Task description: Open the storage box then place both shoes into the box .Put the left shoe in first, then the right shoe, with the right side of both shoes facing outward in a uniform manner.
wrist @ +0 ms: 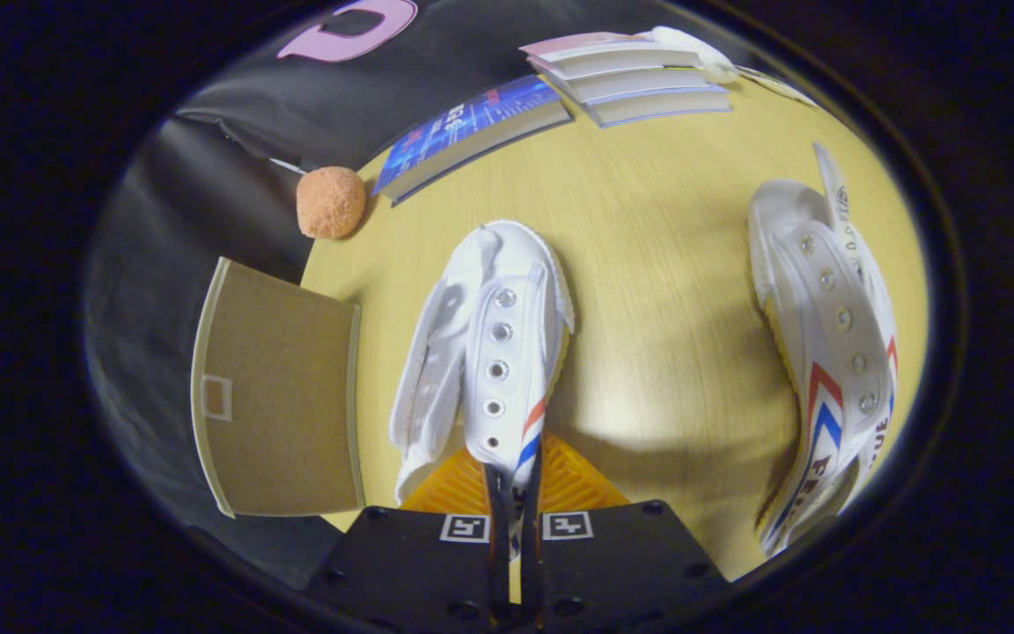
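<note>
I see my fingers [514, 493] drawn close together, with the eyelet flap of a white canvas shoe [489, 352] pinched between them at its near end. Both fingers press on that thin upper, right beside the red and blue stripes. The shoe runs away from me along the fingers, toe at the far end, and its orange ribbed sole [560, 484] shows just behind the fingertips. I cannot tell whether it is lifted off the yellow wooden bench [648, 264] or resting on it.

The second white shoe [833, 352] lies well apart to the right, on its side on the bench, eyelets and red and blue chevrons facing me.

To the left, a brown cardboard panel [282, 405] with pale edges sits at the bench's left edge, partly over the dark cloth; I take it for the storage box's flap, but I cannot tell whether the box is open.

Far left, an orange rough-surfaced ball [330, 202] rests at the bench edge. Just right of it lies a blue-covered book [472, 132], and beyond that a stack of books [630, 75] with pale covers, something white [692, 48] lying at its far side.
</note>
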